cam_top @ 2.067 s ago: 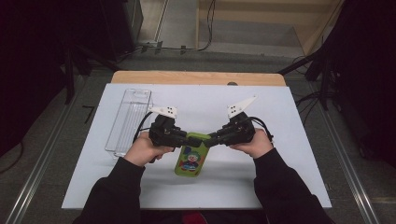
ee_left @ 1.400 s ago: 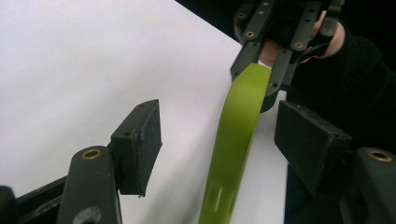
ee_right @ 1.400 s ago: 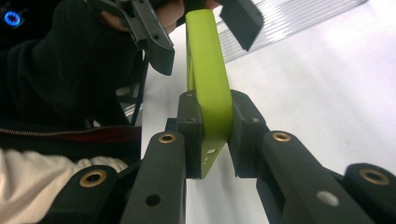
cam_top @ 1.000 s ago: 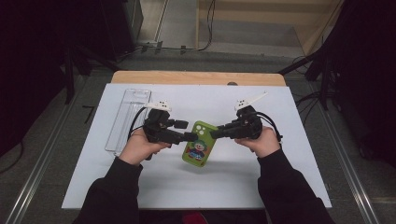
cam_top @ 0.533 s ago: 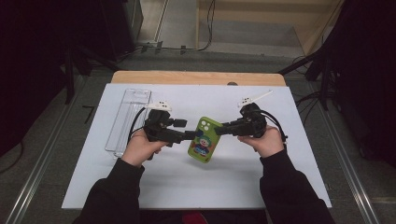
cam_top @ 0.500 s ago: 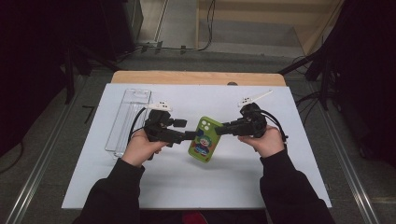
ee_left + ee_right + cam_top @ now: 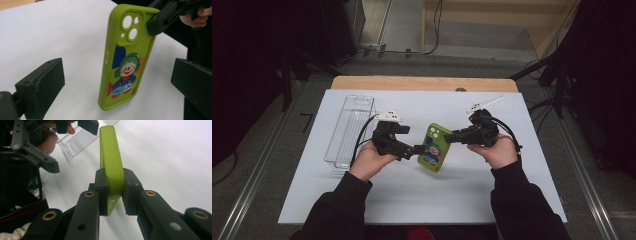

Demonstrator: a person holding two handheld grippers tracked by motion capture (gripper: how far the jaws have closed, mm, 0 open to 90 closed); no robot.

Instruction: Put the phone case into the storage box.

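A white sheet covers the wooden tabletop [image 7: 422, 83], set on a grey floor in a dark room. The right tongs [image 7: 454, 136] pinch the top corner of a green rubbery phone case with a clown picture [image 7: 435, 147], held tilted above mid-table. The left tongs [image 7: 416, 149] stand spread beside it. A clear plastic bin [image 7: 350, 129] lies far left

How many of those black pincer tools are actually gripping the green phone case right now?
1. The right gripper is clamped on the top corner of the phone case, holding it tilted above the table. The left gripper has its jaws spread wide either side of the case, not touching.
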